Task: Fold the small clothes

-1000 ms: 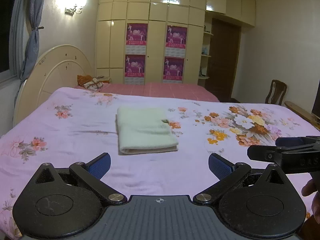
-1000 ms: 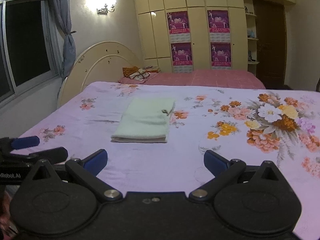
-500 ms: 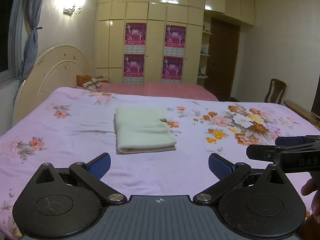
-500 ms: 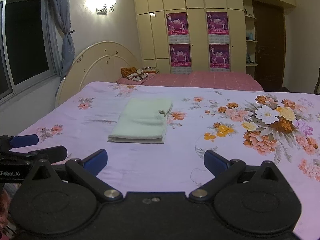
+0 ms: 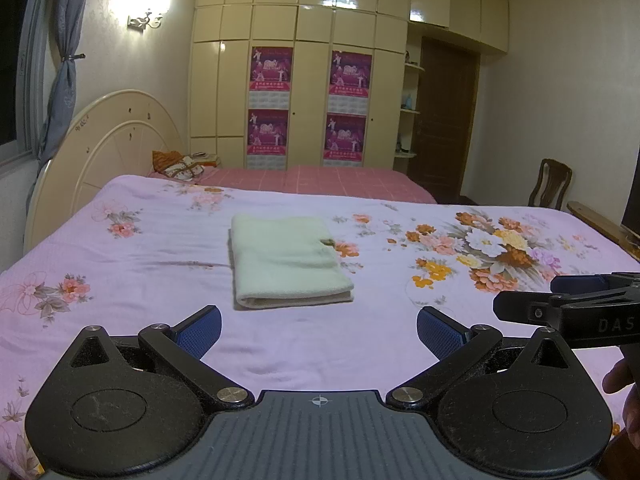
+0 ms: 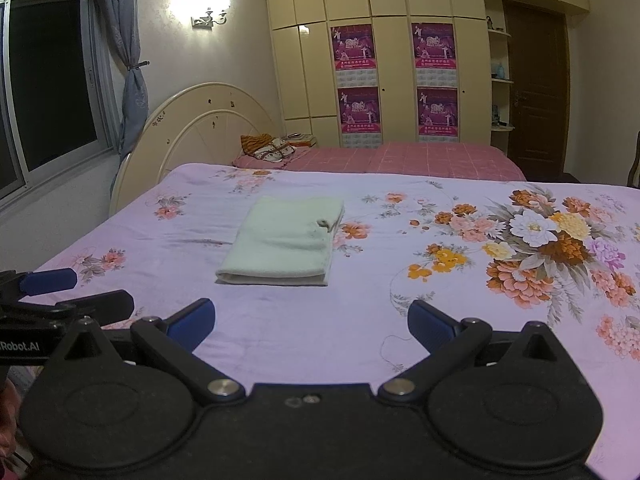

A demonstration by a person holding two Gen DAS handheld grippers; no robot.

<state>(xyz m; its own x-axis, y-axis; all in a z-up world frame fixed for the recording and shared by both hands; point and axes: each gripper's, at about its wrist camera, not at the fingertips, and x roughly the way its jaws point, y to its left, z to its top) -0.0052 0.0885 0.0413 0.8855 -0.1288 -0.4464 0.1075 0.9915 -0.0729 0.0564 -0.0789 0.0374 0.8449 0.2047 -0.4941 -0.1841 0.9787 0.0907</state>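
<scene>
Pale green cloth (image 5: 286, 262) lies folded into a neat rectangle on the bed (image 5: 120, 280), about mid-width and nearer the near edge than the headboard (image 5: 108, 148); layered edge faces the cameras. A small dark tag shows at its right edge. Left tongs (image 5: 318, 330) wide open, empty, above the near edge of the bed, apart from the cloth. Right tongs (image 6: 310, 324) likewise wide open, holding nothing. Judgement: folding of this piece looks complete, or one last half-fold remains. If so, next move calls for both tongs to advance and pinch the near corners together, then carry them over evenly
</scene>
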